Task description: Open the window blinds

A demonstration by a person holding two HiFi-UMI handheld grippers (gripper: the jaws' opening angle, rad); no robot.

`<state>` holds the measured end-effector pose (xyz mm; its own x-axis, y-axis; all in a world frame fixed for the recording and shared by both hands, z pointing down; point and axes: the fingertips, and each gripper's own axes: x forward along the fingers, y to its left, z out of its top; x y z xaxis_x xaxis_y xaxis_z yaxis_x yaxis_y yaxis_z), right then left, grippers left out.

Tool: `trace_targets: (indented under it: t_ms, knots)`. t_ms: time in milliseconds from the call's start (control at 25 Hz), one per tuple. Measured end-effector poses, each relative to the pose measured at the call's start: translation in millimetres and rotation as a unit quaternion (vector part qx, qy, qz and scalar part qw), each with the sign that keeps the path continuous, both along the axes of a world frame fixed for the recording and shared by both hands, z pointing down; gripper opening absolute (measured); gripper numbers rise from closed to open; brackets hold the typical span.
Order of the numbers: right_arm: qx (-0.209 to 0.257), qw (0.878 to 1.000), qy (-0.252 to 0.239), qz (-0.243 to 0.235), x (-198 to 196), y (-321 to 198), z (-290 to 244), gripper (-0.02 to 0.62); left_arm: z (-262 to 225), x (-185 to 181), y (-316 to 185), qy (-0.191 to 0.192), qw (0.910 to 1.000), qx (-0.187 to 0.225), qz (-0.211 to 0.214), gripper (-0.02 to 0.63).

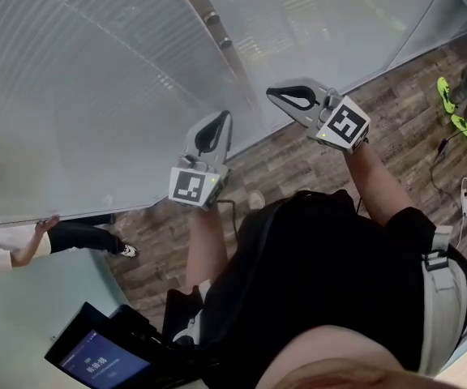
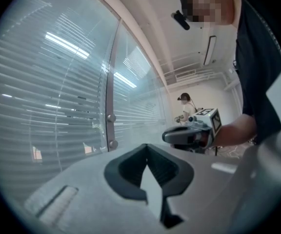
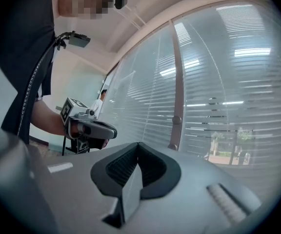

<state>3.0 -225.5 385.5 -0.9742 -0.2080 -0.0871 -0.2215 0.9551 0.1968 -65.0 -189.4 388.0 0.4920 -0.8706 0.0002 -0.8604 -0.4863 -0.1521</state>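
Horizontal slat blinds hang behind a glass wall, split by a metal upright with round knobs. The slats lie nearly shut, and strips of daylight show between them in the right gripper view. My left gripper is held level a short way from the glass, jaws shut, nothing between them. My right gripper is beside it to the right, nearer the upright, shut and empty too. Each shows in the other's view: the right gripper, the left gripper. Neither touches the glass or a knob.
Wood-pattern floor runs along the foot of the glass. Another person stands at the left by the wall. A device with a lit screen hangs at my front. Cables and green items lie at the right.
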Motion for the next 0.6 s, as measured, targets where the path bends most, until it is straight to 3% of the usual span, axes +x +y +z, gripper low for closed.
trace_targets:
  t_ms: [280,600]
  knots:
    - [0.026,0.995,0.074,0.064,-116.2,-60.6,7.1,0.006,15.7,-112.6,-51.9,0.035,0.9982,-0.017,0.046,0.003]
    - [0.082,0.977,0.144,0.132,-92.6,-92.7,10.1,0.006,19.4,-91.1,-58.0,0.031,0.9965,-0.025,0.074,0.003]
